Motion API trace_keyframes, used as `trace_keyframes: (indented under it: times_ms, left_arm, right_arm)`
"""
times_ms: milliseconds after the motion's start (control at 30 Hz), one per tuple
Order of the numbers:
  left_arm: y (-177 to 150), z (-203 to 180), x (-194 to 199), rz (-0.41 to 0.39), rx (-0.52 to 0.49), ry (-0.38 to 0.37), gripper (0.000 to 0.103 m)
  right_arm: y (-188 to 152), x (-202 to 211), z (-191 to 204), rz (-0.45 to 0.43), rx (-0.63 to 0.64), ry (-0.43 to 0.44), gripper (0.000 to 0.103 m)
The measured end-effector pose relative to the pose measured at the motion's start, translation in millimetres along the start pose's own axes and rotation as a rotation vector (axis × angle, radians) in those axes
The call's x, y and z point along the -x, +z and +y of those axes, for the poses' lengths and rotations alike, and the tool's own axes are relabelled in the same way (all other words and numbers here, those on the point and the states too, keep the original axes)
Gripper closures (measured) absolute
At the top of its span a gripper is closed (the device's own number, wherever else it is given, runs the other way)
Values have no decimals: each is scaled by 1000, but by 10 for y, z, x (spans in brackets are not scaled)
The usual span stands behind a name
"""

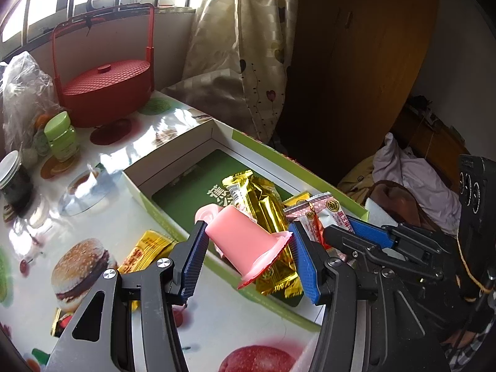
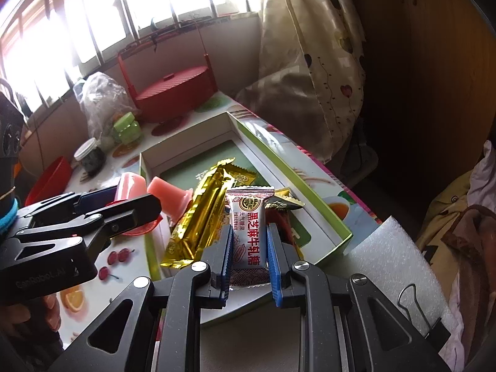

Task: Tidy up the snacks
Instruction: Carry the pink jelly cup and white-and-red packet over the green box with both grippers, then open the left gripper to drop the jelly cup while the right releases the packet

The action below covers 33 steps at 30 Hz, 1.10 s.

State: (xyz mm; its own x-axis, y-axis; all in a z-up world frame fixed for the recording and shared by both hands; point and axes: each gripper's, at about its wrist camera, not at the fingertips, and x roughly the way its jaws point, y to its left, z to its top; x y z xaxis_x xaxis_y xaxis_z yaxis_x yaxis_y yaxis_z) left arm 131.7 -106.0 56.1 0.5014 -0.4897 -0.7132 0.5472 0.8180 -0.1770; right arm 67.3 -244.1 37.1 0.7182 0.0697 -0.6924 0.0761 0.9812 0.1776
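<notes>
My left gripper (image 1: 248, 245) is shut on a pink jelly cup (image 1: 245, 241), held tilted over the near wall of the green-rimmed box (image 1: 173, 152). A second pink jelly cup (image 1: 207, 212) lies behind it. My right gripper (image 2: 249, 241) is shut on a white sesame nougat candy (image 2: 249, 232), held over the box (image 2: 288, 173). Gold-wrapped bars (image 1: 266, 204) lie in the box; they also show in the right wrist view (image 2: 201, 217). A yellow snack packet (image 1: 145, 251) lies on the table outside the box.
A red lidded basket (image 1: 105, 96) with a tall handle stands at the back of the table. A green jar (image 1: 62, 136), a dark jar (image 1: 14, 179) and a plastic bag (image 1: 24, 93) are at the left. White foam (image 2: 393, 263) lies right of the box.
</notes>
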Motion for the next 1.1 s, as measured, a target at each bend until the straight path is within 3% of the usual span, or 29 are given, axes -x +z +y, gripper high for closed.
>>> trace_keyframes:
  times_ms: [633,1100]
  left_arm:
    - [50,16,-276,37,19,19,49]
    - [56,93,-352,50,66,13,49]
  right_arm:
    - [47,-156,18,-7,51,-38,83]
    - [61,-193,24,-16,72,-17,83]
